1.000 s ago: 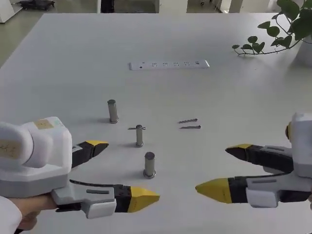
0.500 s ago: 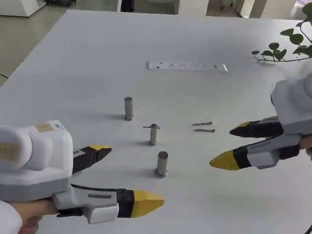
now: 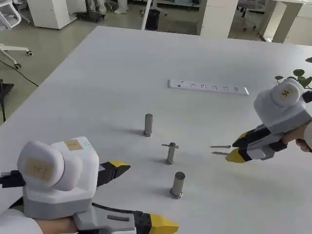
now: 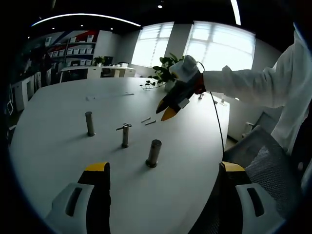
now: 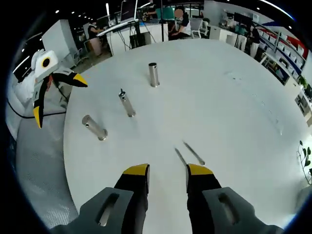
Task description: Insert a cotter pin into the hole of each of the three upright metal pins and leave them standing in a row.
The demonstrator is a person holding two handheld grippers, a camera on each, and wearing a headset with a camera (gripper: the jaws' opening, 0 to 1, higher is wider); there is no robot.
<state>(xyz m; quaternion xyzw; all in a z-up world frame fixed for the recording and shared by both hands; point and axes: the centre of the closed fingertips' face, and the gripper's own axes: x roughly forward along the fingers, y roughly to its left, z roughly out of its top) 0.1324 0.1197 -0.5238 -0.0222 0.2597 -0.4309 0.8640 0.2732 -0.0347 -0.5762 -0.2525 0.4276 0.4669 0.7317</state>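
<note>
Now has the right tool forward at the two loose cotter pins, no longer low at the near right of the tabletop as a second ago. Brings its tips just beside the ends of those pins, jaws drawn in to a narrow gap and gripping nothing, as seen in the right gripper view. Keeps the left tool low at the near edge as before, jaws wide apart and empty.

Counts one of three done, judging by the inserted cotter pin crossing the head of the middle metal pin. Leaves the far metal pin and the near metal pin bare, with all three upright in a slanting row. Points, probably, to a pick-up of the second cotter pin.

Works on a broad, pale, matte surface, with a white power strip beyond the row and a leafy plant at the right edge. Sits in an open office with grey floor, white cabinets and bright windows.
</note>
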